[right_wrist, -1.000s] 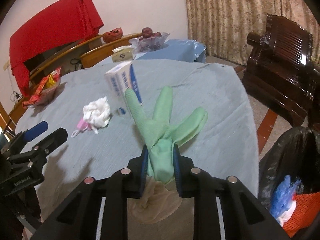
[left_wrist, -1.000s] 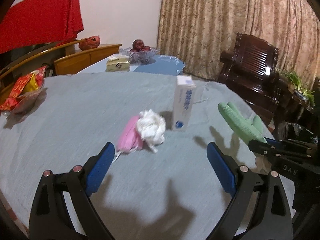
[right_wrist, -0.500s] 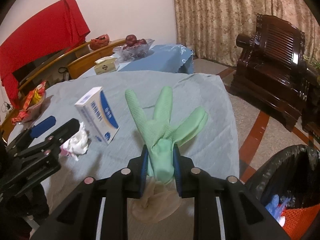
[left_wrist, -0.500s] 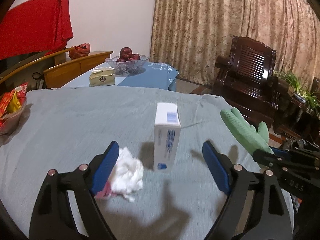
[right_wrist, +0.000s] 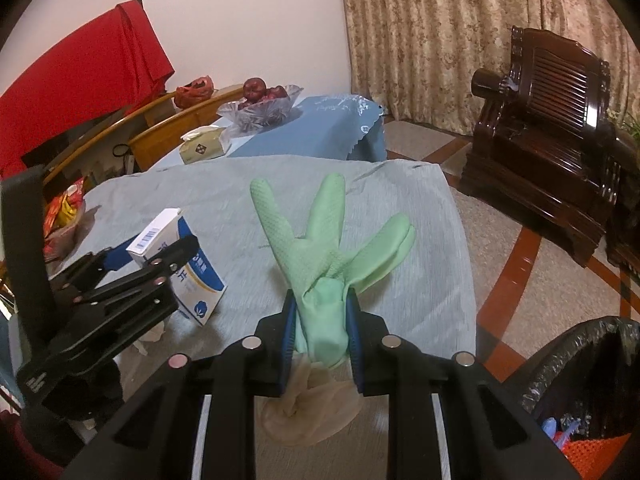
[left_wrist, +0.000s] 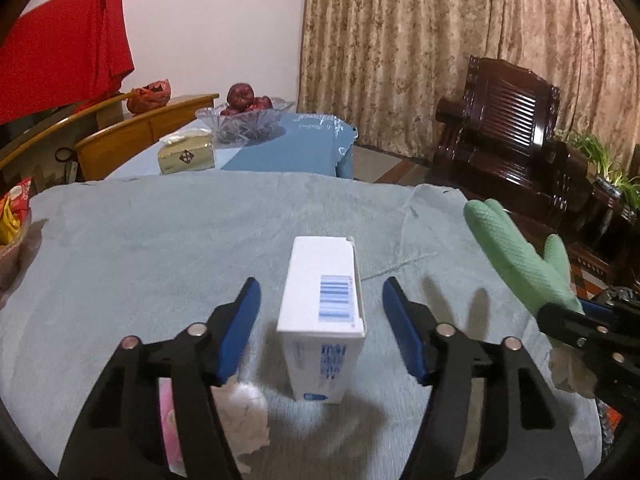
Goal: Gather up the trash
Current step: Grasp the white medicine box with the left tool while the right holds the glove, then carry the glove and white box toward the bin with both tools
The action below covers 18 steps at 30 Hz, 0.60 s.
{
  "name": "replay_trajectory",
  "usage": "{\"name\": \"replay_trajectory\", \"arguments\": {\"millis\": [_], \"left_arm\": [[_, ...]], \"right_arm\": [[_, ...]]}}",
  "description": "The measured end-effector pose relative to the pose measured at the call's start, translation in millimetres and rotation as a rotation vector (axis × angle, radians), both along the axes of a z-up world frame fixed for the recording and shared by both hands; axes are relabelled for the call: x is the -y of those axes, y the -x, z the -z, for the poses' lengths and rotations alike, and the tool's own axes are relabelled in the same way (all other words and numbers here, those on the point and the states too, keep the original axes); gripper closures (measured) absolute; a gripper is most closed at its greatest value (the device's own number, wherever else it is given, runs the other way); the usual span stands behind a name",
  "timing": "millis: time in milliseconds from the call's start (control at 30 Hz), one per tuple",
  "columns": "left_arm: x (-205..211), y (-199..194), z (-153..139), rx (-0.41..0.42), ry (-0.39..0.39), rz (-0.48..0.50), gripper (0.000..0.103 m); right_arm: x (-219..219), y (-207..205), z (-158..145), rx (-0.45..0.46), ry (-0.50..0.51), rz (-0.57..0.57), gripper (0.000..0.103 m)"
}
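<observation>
A white and blue box point(left_wrist: 324, 312) stands upright on the grey-blue tablecloth point(left_wrist: 160, 232). My left gripper point(left_wrist: 322, 300) is open, its blue pads on either side of the box top, not touching. A white crumpled tissue point(left_wrist: 244, 412) and a pink item point(left_wrist: 170, 424) lie under the left finger. My right gripper point(right_wrist: 322, 312) is shut on a green rubber glove point(right_wrist: 320, 248), held above the table's right edge; a beige cuff point(right_wrist: 308, 412) hangs below. The glove point(left_wrist: 516, 256), the box point(right_wrist: 180, 264) and the left gripper point(right_wrist: 132, 256) show in the other views.
A black-bagged trash bin point(right_wrist: 580, 380) with trash inside stands on the floor at the lower right. A dark wooden armchair point(right_wrist: 548, 128) is beyond. A snack bowl point(left_wrist: 12, 224) sits at the table's left. A fruit bowl point(left_wrist: 240, 116) and tissue box point(left_wrist: 186, 154) rest on the far blue table.
My left gripper has moved right and forward from over the tissue and pink item to straddle the box. The right gripper still holds the glove and has shifted little.
</observation>
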<state>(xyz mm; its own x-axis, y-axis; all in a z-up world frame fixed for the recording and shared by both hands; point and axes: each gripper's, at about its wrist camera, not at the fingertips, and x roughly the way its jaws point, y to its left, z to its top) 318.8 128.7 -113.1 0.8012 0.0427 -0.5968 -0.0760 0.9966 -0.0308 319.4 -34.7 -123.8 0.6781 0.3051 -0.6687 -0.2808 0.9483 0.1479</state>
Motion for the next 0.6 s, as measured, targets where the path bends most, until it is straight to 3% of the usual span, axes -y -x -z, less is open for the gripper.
{"name": "replay_trajectory", "arguments": {"millis": [67, 133, 333, 600], "left_arm": [[2, -5, 3, -0.015, 0.004, 0.009, 0.055], [3, -8, 6, -0.025, 0.003, 0.014, 0.072], [6, -5, 0, -0.002, 0.008, 0.013, 0.073], [27, 24, -30, 0.063, 0.017, 0.043, 0.073]], "right_arm": [[1, -1, 0, -0.003, -0.003, 0.001, 0.080], [2, -2, 0, -0.004, -0.003, 0.002, 0.080], [6, 1, -1, -0.001, -0.011, 0.012, 0.080], [16, 13, -13, 0.021, -0.027, 0.022, 0.080]]}}
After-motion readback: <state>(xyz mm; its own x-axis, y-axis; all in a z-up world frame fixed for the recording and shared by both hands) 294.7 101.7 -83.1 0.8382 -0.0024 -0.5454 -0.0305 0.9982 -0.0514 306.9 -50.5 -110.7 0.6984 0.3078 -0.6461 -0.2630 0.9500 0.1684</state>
